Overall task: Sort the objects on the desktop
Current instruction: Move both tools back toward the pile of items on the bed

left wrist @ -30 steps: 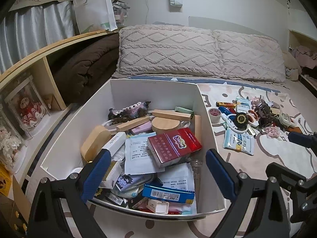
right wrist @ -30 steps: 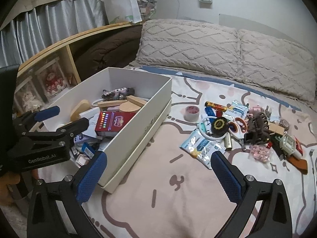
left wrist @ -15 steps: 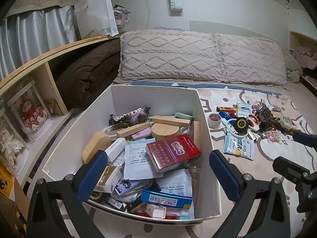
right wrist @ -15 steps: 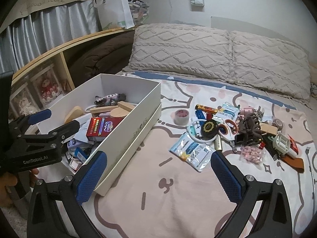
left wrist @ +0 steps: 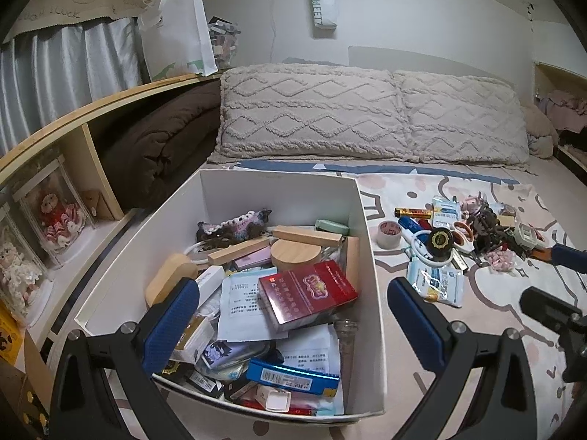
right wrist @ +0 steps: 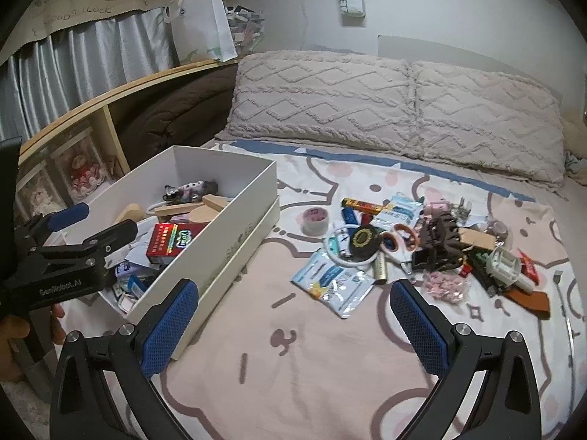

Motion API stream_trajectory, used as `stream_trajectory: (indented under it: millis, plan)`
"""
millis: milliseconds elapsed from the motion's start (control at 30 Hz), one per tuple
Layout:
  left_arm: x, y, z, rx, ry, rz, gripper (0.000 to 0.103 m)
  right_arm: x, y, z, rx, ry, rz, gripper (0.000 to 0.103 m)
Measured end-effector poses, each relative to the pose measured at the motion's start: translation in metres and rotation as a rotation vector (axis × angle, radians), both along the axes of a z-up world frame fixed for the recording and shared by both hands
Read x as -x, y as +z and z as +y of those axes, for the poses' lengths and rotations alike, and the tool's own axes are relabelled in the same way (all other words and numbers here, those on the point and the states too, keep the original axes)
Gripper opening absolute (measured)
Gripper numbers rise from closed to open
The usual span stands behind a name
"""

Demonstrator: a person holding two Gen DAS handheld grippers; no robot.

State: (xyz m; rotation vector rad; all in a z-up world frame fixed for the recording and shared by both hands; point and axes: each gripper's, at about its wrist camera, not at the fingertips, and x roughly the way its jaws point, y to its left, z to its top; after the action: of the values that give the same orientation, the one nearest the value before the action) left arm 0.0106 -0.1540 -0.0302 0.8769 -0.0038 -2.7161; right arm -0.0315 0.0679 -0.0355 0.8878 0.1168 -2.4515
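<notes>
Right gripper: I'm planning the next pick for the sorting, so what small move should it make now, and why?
Probably ease the right gripper forward and down toward the blue-and-white packet, the nearest loose item on the bedspread. Its jaws stand open and empty above bare fabric, while the white box already holds many items.

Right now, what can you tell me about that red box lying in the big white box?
The red carton is a flat, glossy rectangular pack with a gold emblem and white print on top. It looks like coated cardboard, closed. It lies tilted on the pile in the white box, resting on printed paper sheets, near a round wooden lid.
</notes>
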Motion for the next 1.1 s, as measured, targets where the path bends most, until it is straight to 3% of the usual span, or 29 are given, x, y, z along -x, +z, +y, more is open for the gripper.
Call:
stream_trajectory:
  millis: [500,1100]
  plan:
    - [0.009,0.009,0.038,-0.025,-0.081,0.068,0.103,0.011,0.005,0.064,0.011,-0.083,0.045,0.103]
    - [0.037,-0.014,0.101,-0.056,-0.168,0.077,0.103,0.025,-0.014,0.128,-0.043,-0.156,0.092,0.103]
